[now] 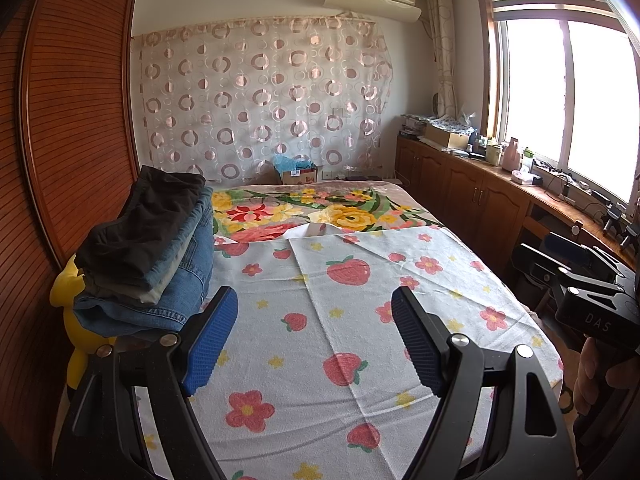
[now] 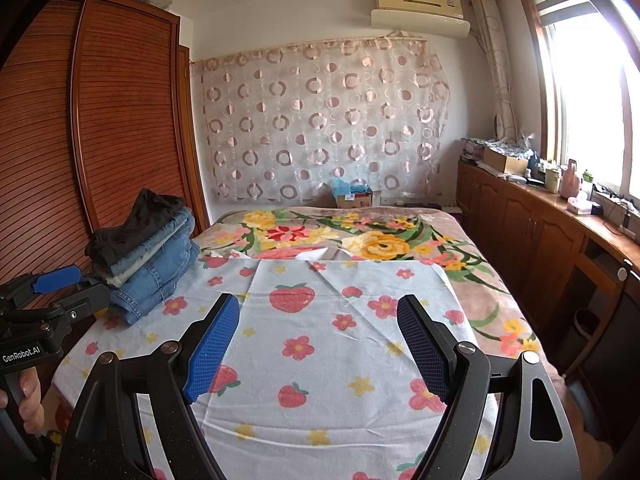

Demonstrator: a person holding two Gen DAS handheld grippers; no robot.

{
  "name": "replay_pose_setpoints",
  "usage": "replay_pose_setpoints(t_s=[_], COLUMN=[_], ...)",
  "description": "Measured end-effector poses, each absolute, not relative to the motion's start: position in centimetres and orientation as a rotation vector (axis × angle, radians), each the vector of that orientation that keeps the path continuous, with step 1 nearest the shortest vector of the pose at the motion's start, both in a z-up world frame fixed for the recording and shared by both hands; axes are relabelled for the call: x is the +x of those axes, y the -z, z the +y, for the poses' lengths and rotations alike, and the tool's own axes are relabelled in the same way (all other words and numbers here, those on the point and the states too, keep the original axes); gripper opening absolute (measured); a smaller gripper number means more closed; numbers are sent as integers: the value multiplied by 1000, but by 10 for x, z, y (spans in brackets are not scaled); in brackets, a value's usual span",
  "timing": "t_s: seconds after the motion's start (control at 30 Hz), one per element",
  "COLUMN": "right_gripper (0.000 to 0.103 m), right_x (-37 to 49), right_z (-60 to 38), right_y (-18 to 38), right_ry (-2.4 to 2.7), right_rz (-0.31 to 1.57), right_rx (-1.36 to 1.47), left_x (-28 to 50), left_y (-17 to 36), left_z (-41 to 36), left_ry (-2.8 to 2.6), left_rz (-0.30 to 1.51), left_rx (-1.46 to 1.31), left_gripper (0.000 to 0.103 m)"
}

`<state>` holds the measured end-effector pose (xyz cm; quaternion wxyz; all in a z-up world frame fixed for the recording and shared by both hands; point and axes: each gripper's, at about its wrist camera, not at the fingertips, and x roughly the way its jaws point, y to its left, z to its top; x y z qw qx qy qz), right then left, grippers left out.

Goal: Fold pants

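A bed covered by a strawberry-print sheet is seen in the left wrist view; a stack of folded pants is set at the left of the frame, beside a slatted wardrobe; the left gripper is held spread, nothing between its blue pads. In the right wrist view the stack lies at centre left on the sheet; the right gripper is likewise spread and empty above the sheet; the left gripper is glimpsed at the left edge.
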<state>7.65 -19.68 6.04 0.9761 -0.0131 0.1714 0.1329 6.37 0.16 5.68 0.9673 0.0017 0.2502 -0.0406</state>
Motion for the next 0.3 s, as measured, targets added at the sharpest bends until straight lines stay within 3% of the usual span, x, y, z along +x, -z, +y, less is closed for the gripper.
replay_pose_setpoints(t_s=[0.3], right_gripper=[83], right_x=[75], right_z=[-195], right_y=[-62], right_ry=[-266], right_rz=[339], right_rx=[-25], left_x=[63], left_y=[-57], left_z=[1], left_ry=[81], left_rz=[505], left_rx=[3], left_gripper=[80])
